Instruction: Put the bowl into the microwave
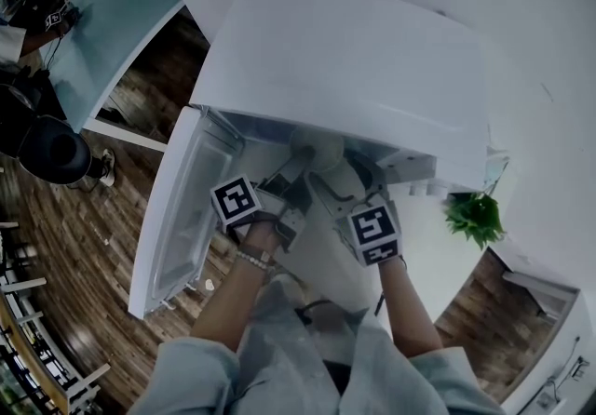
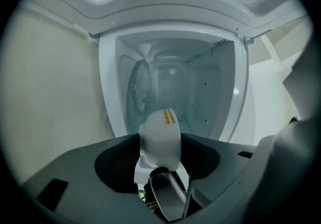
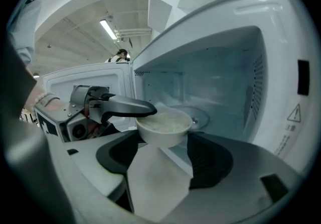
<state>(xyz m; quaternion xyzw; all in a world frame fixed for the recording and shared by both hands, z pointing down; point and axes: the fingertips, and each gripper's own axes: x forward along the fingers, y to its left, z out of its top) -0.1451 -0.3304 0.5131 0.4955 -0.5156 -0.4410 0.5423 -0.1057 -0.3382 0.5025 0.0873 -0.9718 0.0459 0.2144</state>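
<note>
The white bowl [image 3: 165, 126], filled with something pale like rice, hangs just in front of the open microwave [image 1: 354, 60]. My left gripper [image 3: 143, 113] is shut on the bowl's left rim, its grey metal finger lying over the edge. In the left gripper view the bowl [image 2: 160, 137], with a yellow label on its side, sits right at my left gripper [image 2: 158, 175]. My right gripper [image 3: 160, 155] stands wide, and its white jaw reaches under the bowl's base; its other jaw is hidden. In the head view both the left gripper [image 1: 298, 162] and the right gripper [image 1: 340, 182] meet at the bowl [image 1: 317, 145].
The microwave door [image 1: 182, 208] swings out to the left, beside my left arm. The glass turntable [image 3: 203, 115] lies bare inside the cavity [image 2: 175, 82]. A green plant [image 1: 477, 216] stands at the right. Desks [image 1: 102, 32] and a dark chair [image 1: 51, 148] are far left.
</note>
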